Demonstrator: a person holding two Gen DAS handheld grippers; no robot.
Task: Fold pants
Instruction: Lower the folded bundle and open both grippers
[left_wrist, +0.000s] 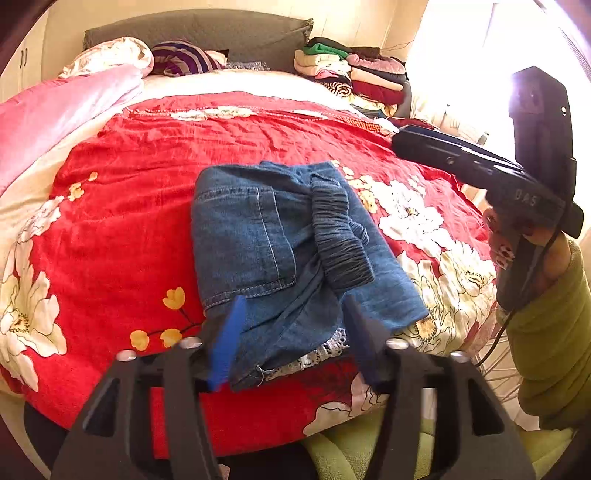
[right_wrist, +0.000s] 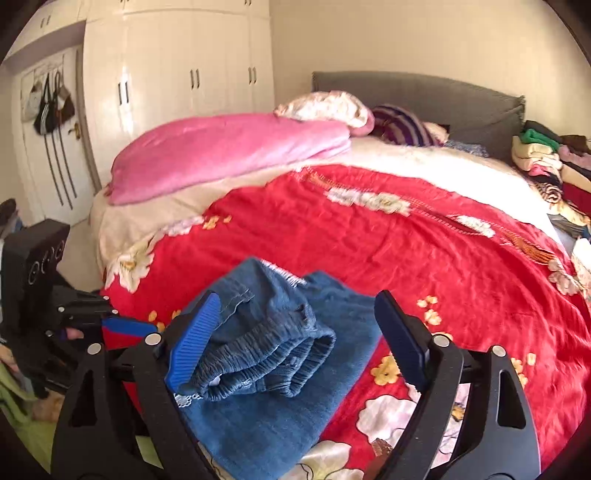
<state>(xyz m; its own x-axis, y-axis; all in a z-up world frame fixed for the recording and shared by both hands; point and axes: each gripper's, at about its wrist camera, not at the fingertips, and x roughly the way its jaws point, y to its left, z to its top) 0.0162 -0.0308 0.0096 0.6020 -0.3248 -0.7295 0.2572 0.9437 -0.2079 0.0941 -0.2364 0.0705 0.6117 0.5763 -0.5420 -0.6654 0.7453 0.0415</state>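
Blue denim pants (left_wrist: 288, 251) lie folded into a compact bundle on the red floral bedspread (left_wrist: 129, 229), near its front edge. The elastic waistband (right_wrist: 266, 358) lies on top. My left gripper (left_wrist: 294, 310) is open, its pads either side of the bundle's near edge without pinching it. My right gripper (right_wrist: 298, 314) stands wide open over the waistband. Its blue left pad (right_wrist: 195, 339) sits against the cloth and the other pad is well clear. In the left wrist view a hand in a green sleeve (left_wrist: 546, 325) holds the right gripper at the right.
A pink blanket (right_wrist: 229, 155) and pillows lie at the back left of the bed. A pile of folded clothes (left_wrist: 354, 74) stands at the back right by the grey headboard (right_wrist: 424, 96). White wardrobes (right_wrist: 177, 74) stand left of the bed.
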